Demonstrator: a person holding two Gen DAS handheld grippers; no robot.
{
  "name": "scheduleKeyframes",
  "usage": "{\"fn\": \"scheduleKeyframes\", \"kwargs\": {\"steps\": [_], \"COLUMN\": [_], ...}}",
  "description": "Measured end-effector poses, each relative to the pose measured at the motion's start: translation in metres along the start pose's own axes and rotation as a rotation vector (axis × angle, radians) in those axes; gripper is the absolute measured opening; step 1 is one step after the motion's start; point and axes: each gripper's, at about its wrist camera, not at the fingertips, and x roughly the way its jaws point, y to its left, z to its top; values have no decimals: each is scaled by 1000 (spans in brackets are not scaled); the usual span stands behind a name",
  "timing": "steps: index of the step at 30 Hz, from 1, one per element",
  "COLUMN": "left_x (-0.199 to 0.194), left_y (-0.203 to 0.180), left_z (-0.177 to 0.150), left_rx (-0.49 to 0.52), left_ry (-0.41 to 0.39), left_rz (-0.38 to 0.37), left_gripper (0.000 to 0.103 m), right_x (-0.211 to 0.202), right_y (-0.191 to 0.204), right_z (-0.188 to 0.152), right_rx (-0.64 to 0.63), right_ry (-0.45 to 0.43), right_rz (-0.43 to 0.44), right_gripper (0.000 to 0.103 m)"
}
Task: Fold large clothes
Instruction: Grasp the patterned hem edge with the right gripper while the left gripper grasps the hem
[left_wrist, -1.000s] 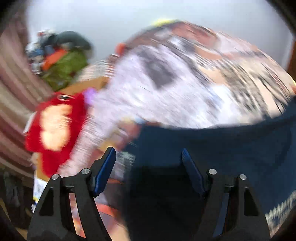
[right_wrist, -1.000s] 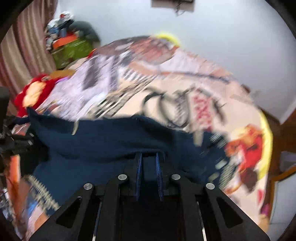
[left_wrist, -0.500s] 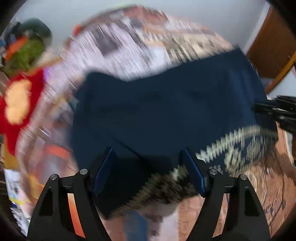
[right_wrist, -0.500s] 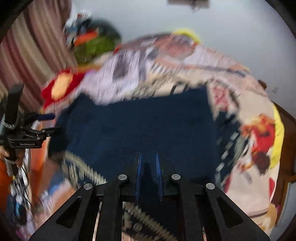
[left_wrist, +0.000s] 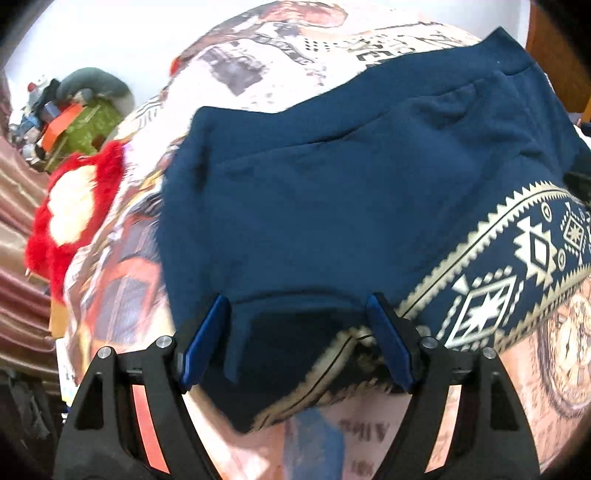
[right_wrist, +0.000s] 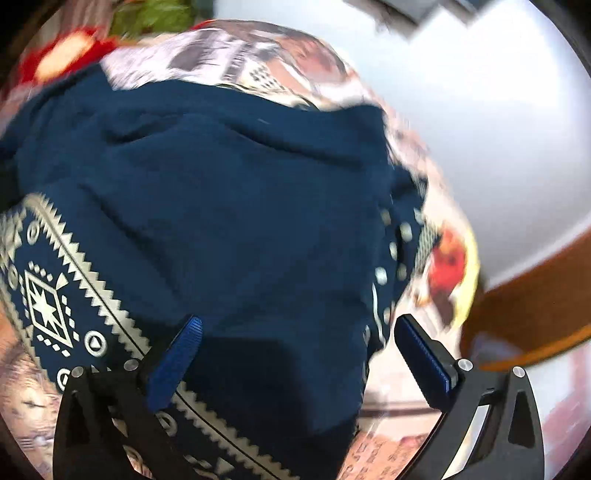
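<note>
A large navy garment (left_wrist: 332, 192) with a cream geometric band (left_wrist: 517, 266) lies spread on the printed bedspread (left_wrist: 266, 62). My left gripper (left_wrist: 295, 332) is open, its blue pads on either side of the garment's near left edge. In the right wrist view the same garment (right_wrist: 229, 206) fills the middle, with its patterned band (right_wrist: 55, 295) at the lower left. My right gripper (right_wrist: 299, 350) is open over the garment's near right corner and holds nothing.
A red and cream plush cushion (left_wrist: 70, 214) lies at the bed's left side. A heap of things with a green box (left_wrist: 81, 122) stands at the far left. A brown wooden bed frame (right_wrist: 535, 306) runs along the right. A pale wall (right_wrist: 480, 110) is behind.
The garment has gone from held up to laid flat on the bed. My right gripper, shut on the cloth before, has opened and let go. Both grippers have dropped toward the near edge.
</note>
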Motion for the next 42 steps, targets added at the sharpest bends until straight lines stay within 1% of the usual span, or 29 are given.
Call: {"fn": "scheduleKeyframes", "kwargs": {"steps": [3, 5, 6, 10, 11, 13, 16, 20, 23, 26, 27, 29, 31, 32, 33, 35, 36, 38, 41, 42], "left_x": [-10, -13, -17, -40, -48, -58, -72, -78, -68, -49, -43, -31, -17, -8, -2, 10, 17, 30, 47, 51], "left_y": [16, 30, 39, 68, 75, 80, 86, 86, 82, 74, 70, 64, 58, 55, 53, 50, 49, 50, 56, 59], "left_z": [-10, -16, -22, -39, -44, -48, -54, -61, -69, -77, -78, -81, -83, -83, -83, -83, -82, -78, -70, -68], "left_rx": [-34, -74, -102, -236, -273, -315, -377, -473, -556, -635, -654, -698, -751, -781, -799, -842, -864, -896, -955, -976], "left_ry": [-2, 10, 11, -15, -34, -57, -88, -108, -78, -31, -19, 2, 21, 36, 46, 55, 58, 56, 51, 40], "left_rz": [15, 53, 57, 10, -7, -31, -90, -207, -337, -471, -504, -573, -644, -692, -721, -767, -781, -786, -755, -775], "left_gripper": [78, 78, 78, 78, 78, 78, 78, 78, 78, 78, 78, 78, 78, 78, 78, 78, 78, 78, 78, 77], "right_x": [-1, -7, -12, -41, -51, -69, -85, -96, -94, -82, -79, -67, -54, -42, -33, -9, 1, 2, 0, 0], "right_y": [-22, -29, -31, -31, -30, -28, -24, -16, -4, 9, 13, 25, 35, 44, 49, 61, 65, 65, 67, 67], "right_z": [-7, -10, -12, -8, -9, -3, 6, 20, 30, 39, 41, 46, 49, 50, 50, 44, 40, 36, 36, 35], "right_rx": [81, 97, 97, 94, 98, 109, 137, 185, 230, 259, 262, 264, 256, 241, 230, 197, 190, 179, 140, 138], "right_ry": [28, 31, 21, -52, -74, -111, -148, -163, -146, -114, -106, -81, -45, -10, 19, 113, 135, 103, 108, 106], "right_rz": [55, 64, 59, 78, 95, 138, 226, 347, 435, 506, 518, 534, 528, 518, 505, 474, 474, 479, 480, 480], "right_gripper": [103, 103, 103, 103, 103, 103, 103, 103, 103, 103, 103, 103, 103, 103, 103, 103, 103, 103, 103, 103]}}
